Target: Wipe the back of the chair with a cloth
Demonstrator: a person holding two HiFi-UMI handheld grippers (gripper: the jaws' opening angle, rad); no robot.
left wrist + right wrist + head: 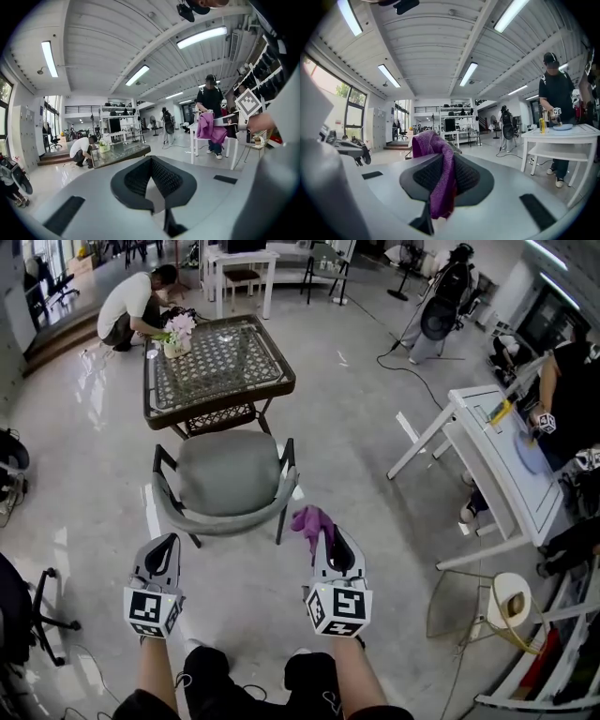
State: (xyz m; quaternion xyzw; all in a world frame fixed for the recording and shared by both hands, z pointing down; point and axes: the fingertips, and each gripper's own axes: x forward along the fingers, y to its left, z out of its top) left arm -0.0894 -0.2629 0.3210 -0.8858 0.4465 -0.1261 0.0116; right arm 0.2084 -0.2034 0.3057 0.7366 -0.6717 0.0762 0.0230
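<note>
The chair (225, 486) has a grey-green seat and a dark frame. It stands on the floor just ahead of me, its curved back rail (223, 524) nearest to me. My right gripper (327, 542) is to the right of that rail and apart from it, shut on a purple cloth (312, 519). In the right gripper view the cloth (438, 173) hangs down between the jaws of the right gripper (443, 180). My left gripper (160, 557) is lower left of the chair, shut and holding nothing. In the left gripper view, the left gripper (151, 180) faces the room, with the cloth (211, 129) at the right.
A low table (216, 367) with a patterned top stands beyond the chair, a flower pot (176, 334) on its far corner. One person (136, 306) crouches behind it. A white table (511, 460) with another person (572, 381) is at the right. An office chair base (42, 620) sits left.
</note>
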